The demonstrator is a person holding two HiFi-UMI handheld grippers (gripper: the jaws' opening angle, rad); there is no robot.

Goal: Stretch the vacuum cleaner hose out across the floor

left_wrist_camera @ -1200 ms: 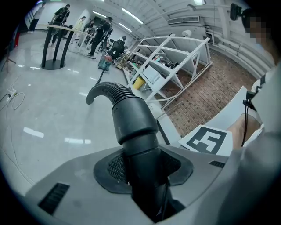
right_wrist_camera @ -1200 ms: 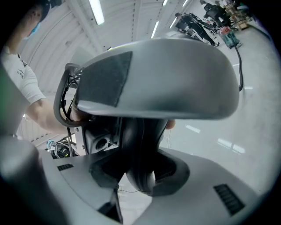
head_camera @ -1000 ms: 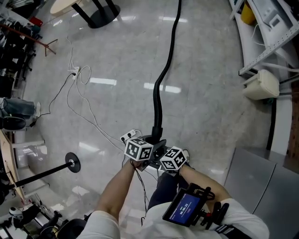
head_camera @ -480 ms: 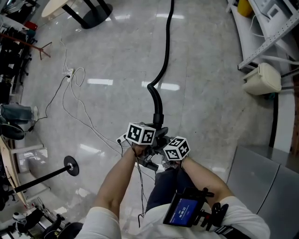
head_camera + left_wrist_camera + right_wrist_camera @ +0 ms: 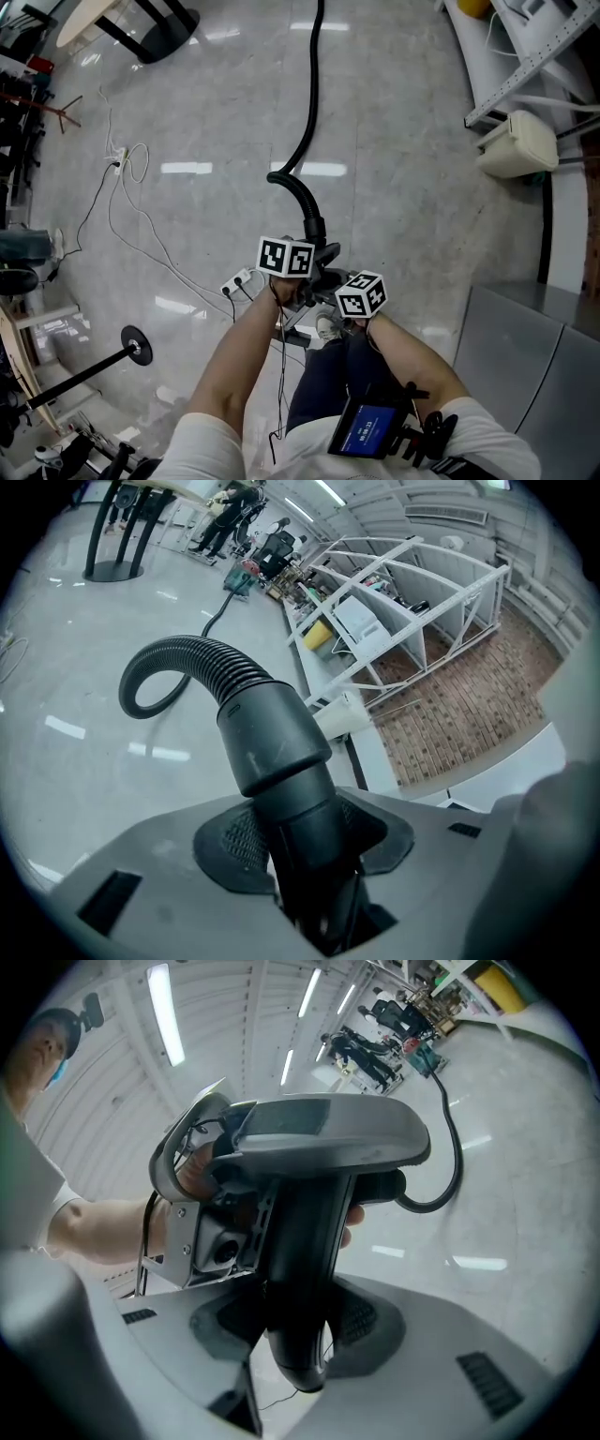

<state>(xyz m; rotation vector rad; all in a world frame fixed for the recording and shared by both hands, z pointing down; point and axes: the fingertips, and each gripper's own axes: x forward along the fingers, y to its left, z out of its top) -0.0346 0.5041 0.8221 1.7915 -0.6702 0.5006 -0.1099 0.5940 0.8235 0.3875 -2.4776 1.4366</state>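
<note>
The black ribbed vacuum hose (image 5: 306, 131) runs down from the top of the head view and hooks into a tight curl just before its smooth cuff (image 5: 317, 231). My left gripper (image 5: 315, 251) is shut on that cuff (image 5: 272, 738), which fills the gap between its pads (image 5: 230, 841). Its jaws have just eased open slightly, with the cuff still between them. My right gripper (image 5: 334, 283) sits close beside the left and is shut on the black handle tube (image 5: 305, 1241) at the hose end. The hose curl (image 5: 452, 1166) shows behind it.
A white power strip (image 5: 234, 279) with thin cables (image 5: 131, 169) lies on the floor left of my hands. A round stand base (image 5: 138, 345) is lower left, and a table foot (image 5: 159, 23) upper left. A white box (image 5: 514, 145) and a metal rack (image 5: 534, 47) stand at the right.
Both grippers have moved together with the hose end, a little up the picture. The hose behind the cuff has bent from a gentle kink into a tight hook.
</note>
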